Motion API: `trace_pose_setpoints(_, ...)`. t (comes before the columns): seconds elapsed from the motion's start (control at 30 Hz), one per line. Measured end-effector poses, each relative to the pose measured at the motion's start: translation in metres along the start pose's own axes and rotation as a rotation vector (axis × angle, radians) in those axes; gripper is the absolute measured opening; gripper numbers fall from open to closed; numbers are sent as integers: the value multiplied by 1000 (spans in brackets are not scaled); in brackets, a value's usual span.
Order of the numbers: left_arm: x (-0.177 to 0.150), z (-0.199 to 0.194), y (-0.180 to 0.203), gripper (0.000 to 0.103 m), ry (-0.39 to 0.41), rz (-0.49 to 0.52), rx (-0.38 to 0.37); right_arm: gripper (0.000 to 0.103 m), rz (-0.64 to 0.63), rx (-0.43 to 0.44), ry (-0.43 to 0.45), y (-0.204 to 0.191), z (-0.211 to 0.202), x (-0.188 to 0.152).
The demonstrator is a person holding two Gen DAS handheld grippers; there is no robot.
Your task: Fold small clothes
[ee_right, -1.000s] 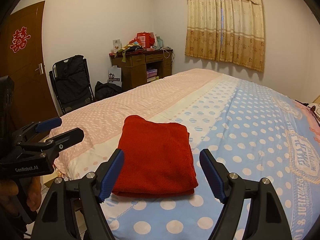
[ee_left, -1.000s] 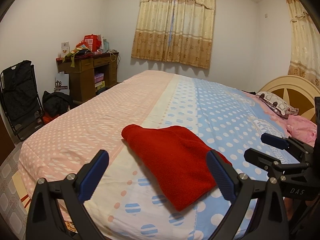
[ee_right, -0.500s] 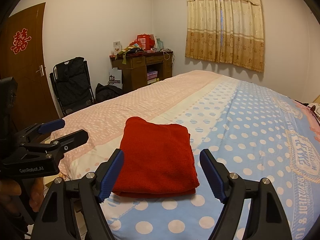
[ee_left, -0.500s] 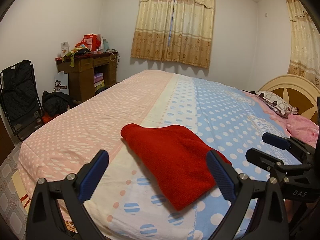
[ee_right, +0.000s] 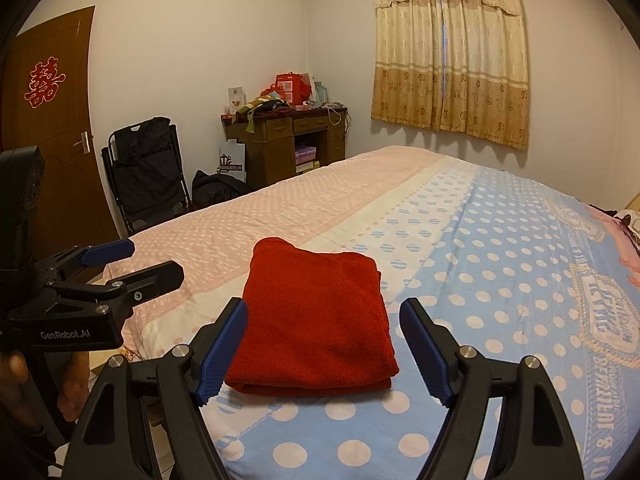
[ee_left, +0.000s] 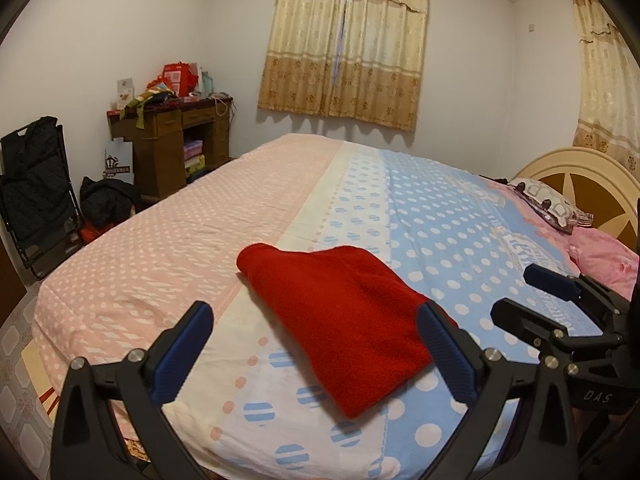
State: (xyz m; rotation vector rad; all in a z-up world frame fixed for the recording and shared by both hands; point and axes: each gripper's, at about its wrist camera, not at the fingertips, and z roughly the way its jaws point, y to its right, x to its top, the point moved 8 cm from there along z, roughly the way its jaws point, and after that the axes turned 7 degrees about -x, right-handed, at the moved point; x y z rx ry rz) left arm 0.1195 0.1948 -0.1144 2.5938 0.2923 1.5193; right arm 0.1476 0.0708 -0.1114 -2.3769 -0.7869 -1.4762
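Near the foot edge of the bed (ee_right: 500, 240), on the polka-dot bedspread (ee_left: 432, 216), lies the red garment (ee_right: 316, 320), folded into a thick flat rectangle with its layered edge turned toward the right wrist camera; it sits where the white strip of the spread meets the blue, with the pink-dotted part to its left. The right gripper (ee_right: 323, 350) hovers just short of the garment's near edge, its jaws spread wide with a blue pad on either side of the cloth and nothing between them. The left gripper (ee_left: 316, 354) hangs near the garment's left side, jaws likewise spread wide and empty, the right-hand pad overlapping the red cloth in the view, though contact cannot be told. Each gripper shows in the other's camera: the left at the left edge of the right wrist view, gripped by a hand (ee_right: 24, 392), and the right at the right edge of the left wrist view, both with jaws apart. At the far left stand a wooden desk (ee_right: 296, 140) piled with clutter and a black folding chair (ee_right: 148, 176), with a brown door (ee_right: 52, 120) bearing a red paper cutting further left. Yellow curtains (ee_left: 344, 44) hang on the far wall, and pillows (ee_left: 560, 208) rest by the cream headboard (ee_left: 592, 184) at the far right
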Motion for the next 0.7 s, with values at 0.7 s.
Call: trace_pose_setpoints(0.7, -4, 7, -9, 103, -23, -11, 22, 79, -7, 14, -6, -4, 2, -7)
